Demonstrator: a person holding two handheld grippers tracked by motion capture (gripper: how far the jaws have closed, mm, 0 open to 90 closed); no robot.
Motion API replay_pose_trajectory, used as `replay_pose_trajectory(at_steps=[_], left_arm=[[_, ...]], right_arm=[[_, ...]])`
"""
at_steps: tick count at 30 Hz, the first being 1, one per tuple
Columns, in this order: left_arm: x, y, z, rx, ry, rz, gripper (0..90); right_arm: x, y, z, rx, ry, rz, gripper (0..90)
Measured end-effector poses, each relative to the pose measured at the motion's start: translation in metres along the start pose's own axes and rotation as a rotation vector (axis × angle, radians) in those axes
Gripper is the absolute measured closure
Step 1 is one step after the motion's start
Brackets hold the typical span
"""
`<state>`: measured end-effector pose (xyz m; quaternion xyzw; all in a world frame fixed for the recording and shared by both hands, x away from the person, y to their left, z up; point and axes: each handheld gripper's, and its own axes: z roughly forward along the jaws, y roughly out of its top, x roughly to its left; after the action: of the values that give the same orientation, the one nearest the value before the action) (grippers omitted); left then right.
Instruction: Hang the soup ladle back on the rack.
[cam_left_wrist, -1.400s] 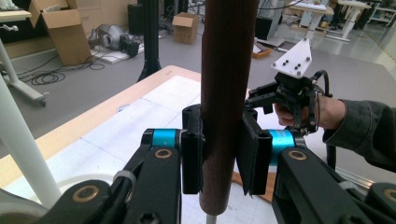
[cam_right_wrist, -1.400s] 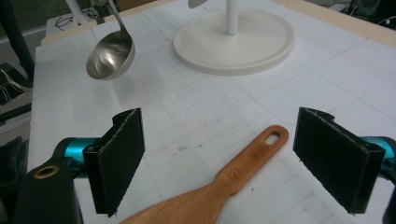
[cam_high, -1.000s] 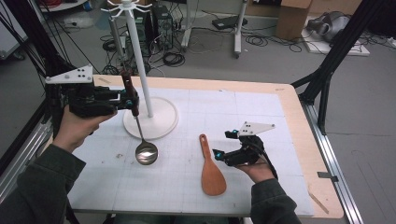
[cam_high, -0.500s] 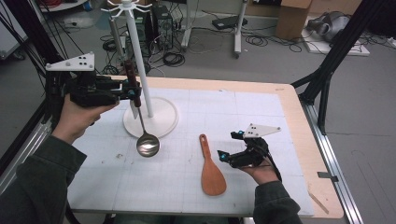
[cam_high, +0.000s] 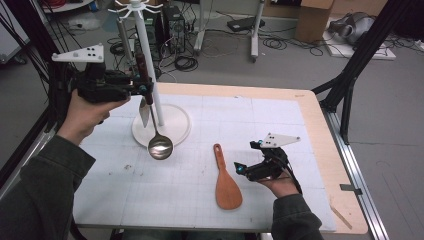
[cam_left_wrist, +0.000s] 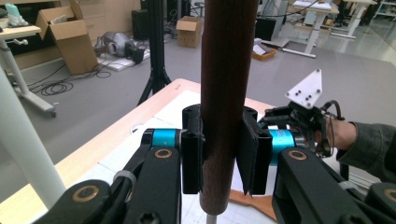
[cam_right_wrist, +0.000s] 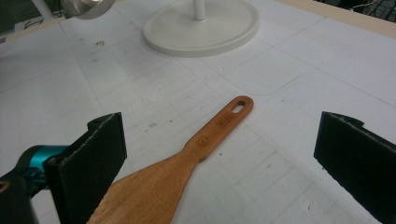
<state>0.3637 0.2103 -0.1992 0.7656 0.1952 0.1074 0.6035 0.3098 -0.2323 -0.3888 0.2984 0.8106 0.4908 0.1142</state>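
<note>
My left gripper (cam_high: 142, 89) is shut on the dark wooden handle (cam_left_wrist: 227, 93) of a steel ladle, holding it upright off the table. Its bowl (cam_high: 160, 146) hangs just in front of the white hanging stand (cam_high: 147, 65), over the edge of the round base (cam_high: 175, 131). A wooden spatula (cam_high: 226, 185) lies flat on the white mat. My right gripper (cam_high: 240, 167) hovers low just right of the spatula. In the right gripper view its jaws have just been opening and stand wide apart, with the spatula (cam_right_wrist: 187, 168) on the mat between them, untouched.
The white mat (cam_high: 280, 125) covers a wooden table (cam_high: 320, 135). The stand's hook arms (cam_high: 131, 7) spread at the top of the pole. Cables, a cardboard box (cam_high: 312, 20) and black frame legs (cam_high: 355, 65) stand on the floor beyond the table.
The left gripper has lifted the ladle up and closer to the stand's pole. The right hand has barely moved, and its jaws look wider.
</note>
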Motion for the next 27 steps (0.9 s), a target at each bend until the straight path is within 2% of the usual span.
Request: replay_pose_trajectory(at_steps=[20, 27], left_arm=[[0.028, 0.042, 0.013, -0.004, 0.063, -0.020, 73.1], [0.037, 0.052, 0.016, -0.015, 0.055, -0.026, 73.1]], right_arm=[[-0.001, 0.000, 0.002, -0.016, 0.004, -0.005, 1.4], [-0.002, 0.000, 0.002, -0.019, 0.006, -0.007, 1.4]])
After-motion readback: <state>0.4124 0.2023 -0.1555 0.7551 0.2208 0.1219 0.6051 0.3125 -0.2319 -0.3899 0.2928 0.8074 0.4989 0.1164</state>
